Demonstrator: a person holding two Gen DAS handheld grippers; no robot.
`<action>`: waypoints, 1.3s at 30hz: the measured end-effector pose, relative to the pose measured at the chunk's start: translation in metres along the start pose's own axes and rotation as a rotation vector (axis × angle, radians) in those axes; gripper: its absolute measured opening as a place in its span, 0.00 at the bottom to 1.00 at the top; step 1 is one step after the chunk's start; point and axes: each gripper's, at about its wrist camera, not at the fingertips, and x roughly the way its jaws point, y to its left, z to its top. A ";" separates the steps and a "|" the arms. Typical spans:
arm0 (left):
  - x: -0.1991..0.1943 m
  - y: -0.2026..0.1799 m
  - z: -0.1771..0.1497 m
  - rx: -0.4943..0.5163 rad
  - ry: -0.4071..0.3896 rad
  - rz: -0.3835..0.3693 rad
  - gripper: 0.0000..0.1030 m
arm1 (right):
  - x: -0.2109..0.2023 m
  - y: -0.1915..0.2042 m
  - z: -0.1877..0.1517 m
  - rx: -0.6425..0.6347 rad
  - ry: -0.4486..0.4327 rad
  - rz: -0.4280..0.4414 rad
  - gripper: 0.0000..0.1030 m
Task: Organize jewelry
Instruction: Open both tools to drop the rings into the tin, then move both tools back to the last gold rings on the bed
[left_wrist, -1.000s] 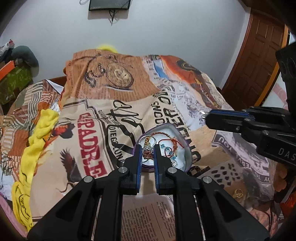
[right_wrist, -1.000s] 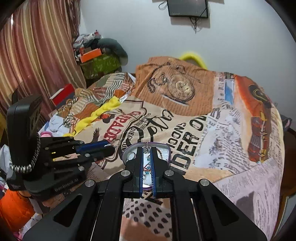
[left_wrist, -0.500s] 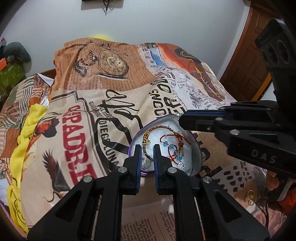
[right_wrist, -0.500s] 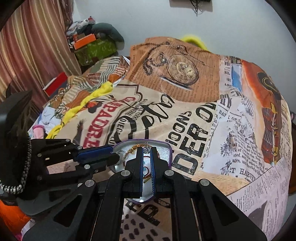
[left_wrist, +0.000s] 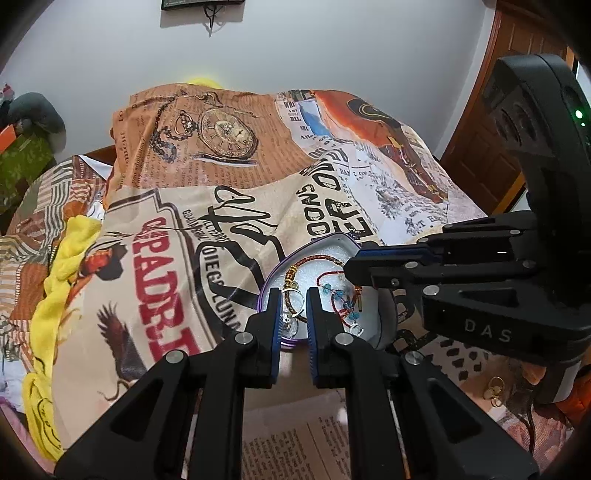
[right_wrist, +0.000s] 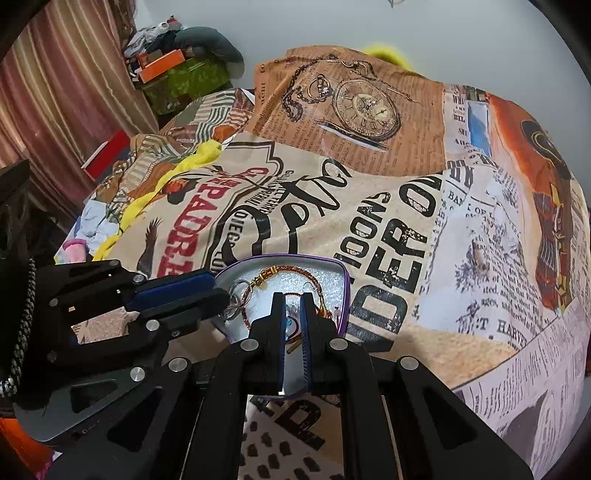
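Left gripper: the black left gripper with blue pads (left_wrist: 292, 306) has its jaws a little apart, and nothing is pinched between them.

Silver ring: a small shiny silver ring (left_wrist: 291, 295) sits right in the gap between the left jaws, inside the tray. It is tiny, hard, light and slippery. Pinch it gently across its thin band so it does not pop away.

Tray: the heart-shaped silver tin tray with a purple rim (left_wrist: 334, 236) lies on the printed newspaper-pattern bedsheet (left_wrist: 221, 177), just in front of both grippers. It has a white sparkly pad inside.

Braided bracelet: a red and gold braided cord bracelet (left_wrist: 317, 257) curls just past the left gripper's tips. It is soft and bendy. Its gold clasp is the best place to grab.

Bead bracelet: a thin red thread bracelet with blue beads (left_wrist: 341, 301) lies just to the right of the left gripper. It is floppy, may tangle, and could snap if pulled hard.

Right gripper: the black right gripper with blue pads (right_wrist: 292, 301) reaches over the tray with its jaws close together. A blue bead shows in the gap, but I cannot tell if it is held.

Gold earring: a small gold hoop earring (left_wrist: 494, 387) lies on the bedsheet, well apart from the tray, low on the right.
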 end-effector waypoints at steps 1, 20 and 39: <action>-0.004 0.000 0.000 0.001 -0.004 0.001 0.12 | -0.002 0.000 0.000 0.004 -0.001 0.004 0.08; -0.108 -0.048 -0.003 0.091 -0.156 0.037 0.35 | -0.106 0.027 -0.029 -0.036 -0.168 -0.097 0.12; -0.105 -0.098 -0.055 0.138 -0.053 -0.020 0.39 | -0.130 0.015 -0.110 -0.040 -0.134 -0.176 0.28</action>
